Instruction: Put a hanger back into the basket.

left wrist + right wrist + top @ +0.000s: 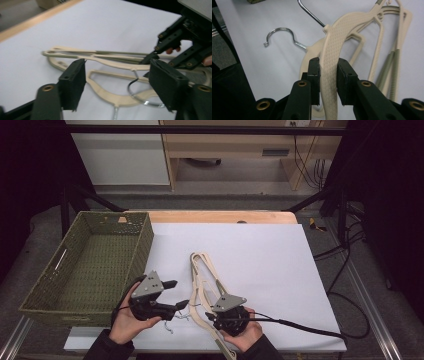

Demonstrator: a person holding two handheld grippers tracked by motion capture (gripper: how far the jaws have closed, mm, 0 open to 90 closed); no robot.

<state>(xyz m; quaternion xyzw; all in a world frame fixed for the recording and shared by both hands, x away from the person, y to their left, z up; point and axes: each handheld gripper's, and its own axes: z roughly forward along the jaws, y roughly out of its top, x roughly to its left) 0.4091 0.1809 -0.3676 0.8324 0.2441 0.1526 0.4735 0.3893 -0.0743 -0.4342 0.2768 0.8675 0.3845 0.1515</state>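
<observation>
Your right gripper (328, 68) is clamped on the top hanger (332, 50) at 6 o'clock on the bench (260, 245). Left gripper (117, 82) fingers stand apart, empty. Next, lift the hanger toward the basket (47, 275) at 9 o'clock.

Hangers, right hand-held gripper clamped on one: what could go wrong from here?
1. The beige hangers lie overlapped, so lifting the top hanger clamped in the right hand-held gripper may drag its neighbours.
2. The left hand-held gripper is open just above the wire hooks; one could snag.
</observation>
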